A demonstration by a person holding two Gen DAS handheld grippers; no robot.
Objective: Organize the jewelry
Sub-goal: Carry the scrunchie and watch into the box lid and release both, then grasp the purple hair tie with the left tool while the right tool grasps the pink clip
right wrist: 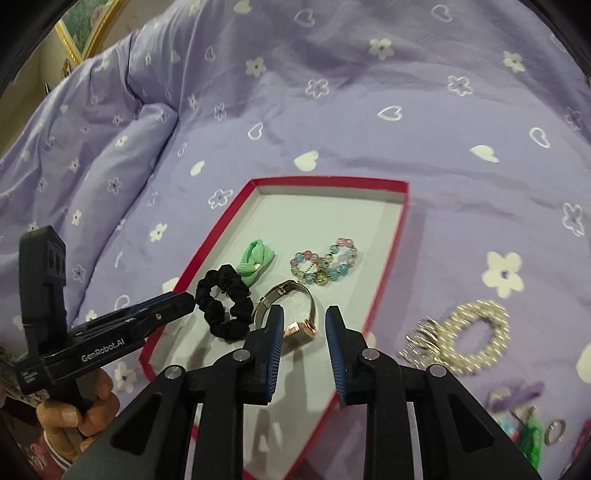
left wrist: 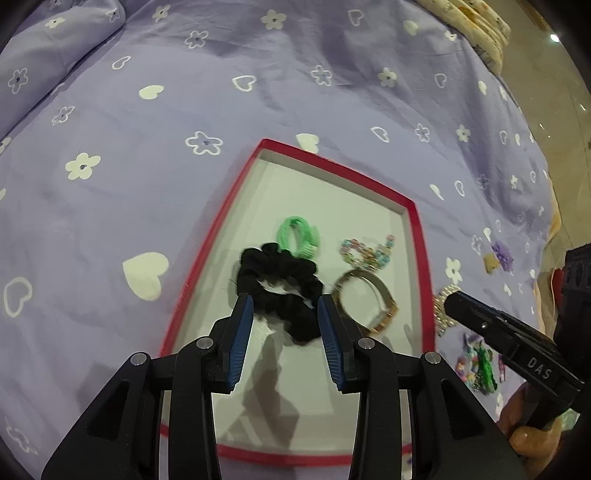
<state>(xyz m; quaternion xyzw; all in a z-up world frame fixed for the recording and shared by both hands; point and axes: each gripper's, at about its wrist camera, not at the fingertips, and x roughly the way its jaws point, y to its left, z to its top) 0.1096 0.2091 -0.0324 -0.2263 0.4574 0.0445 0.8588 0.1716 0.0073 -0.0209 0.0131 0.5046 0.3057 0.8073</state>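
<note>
A red-rimmed tray (left wrist: 419, 236) (right wrist: 402, 206) lies on the purple bedspread. In it are a black scrunchie (left wrist: 280, 288) (right wrist: 221, 306), a green hair tie (left wrist: 297, 236) (right wrist: 255, 260), a beaded bracelet (left wrist: 365, 253) (right wrist: 325, 266) and a rose-gold watch (left wrist: 373, 295) (right wrist: 295, 314). My left gripper (left wrist: 286, 306) (right wrist: 184, 302) is open and empty, just above the near side of the scrunchie. My right gripper (right wrist: 304, 317) (left wrist: 452, 301) is open and empty, over the watch end of the tray. A pearl hair comb (right wrist: 465, 339) (left wrist: 443, 306) lies on the bedspread right of the tray.
More small items lie at the right: a purple bow (right wrist: 517, 395) (left wrist: 502, 254), a green and multicoloured heap (left wrist: 478, 365) (right wrist: 528, 439) and a metal ring (right wrist: 554, 430). A pillow (right wrist: 92, 158) rises at the left. A folded floral cloth (left wrist: 469, 22) lies far right.
</note>
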